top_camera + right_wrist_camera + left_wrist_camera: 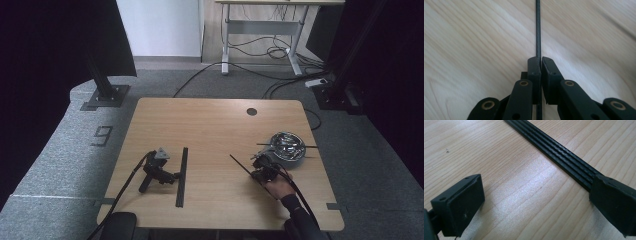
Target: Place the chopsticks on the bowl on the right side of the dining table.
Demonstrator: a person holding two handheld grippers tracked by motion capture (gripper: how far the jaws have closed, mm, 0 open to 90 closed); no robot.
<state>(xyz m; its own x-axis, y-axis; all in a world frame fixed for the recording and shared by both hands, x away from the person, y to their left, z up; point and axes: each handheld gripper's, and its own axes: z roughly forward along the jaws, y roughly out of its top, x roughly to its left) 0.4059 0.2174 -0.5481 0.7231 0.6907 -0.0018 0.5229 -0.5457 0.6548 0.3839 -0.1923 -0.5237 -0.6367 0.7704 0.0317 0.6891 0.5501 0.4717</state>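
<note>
Pale wood grain covered the table (pixel 210 125), which stood on grey carpet with dark curtains at both sides. Taking the long black strip (pixel 181 176) on the table as the landmark, the nearest thing was the person's hand (pixel 280 189), well to the right of that strip near the table's front edge, a dark sleeve running back from it. That hand held the right gripper (pixel 259 166), and in the right gripper view its jaws were pressed together on a thin black rod (pixel 538 30), which ran straight out from between the pads over the bare wood. From the high view the thin black rod (pixel 241 165) slanted up and toward the strip, its free end about halfway between gripper and strip. The left gripper (pixel 172 176) lay on the table just left of the strip, with no hand on it, its cable trailing off the front edge. In the left gripper view its jaws stood wide apart with only wood between them, and the strip (pixel 554 152), ribbed lengthwise, passed under the right-hand jaw. Farther back, well right of the strip and just beyond the right gripper, sat a shiny metal bowl (pixel 286 148); what seemed to be more thin rods lay across its rim, though they were too small to tell surely. Beyond the table's far edge, cables sprawled under a white desk (pixel 262 30)
</note>
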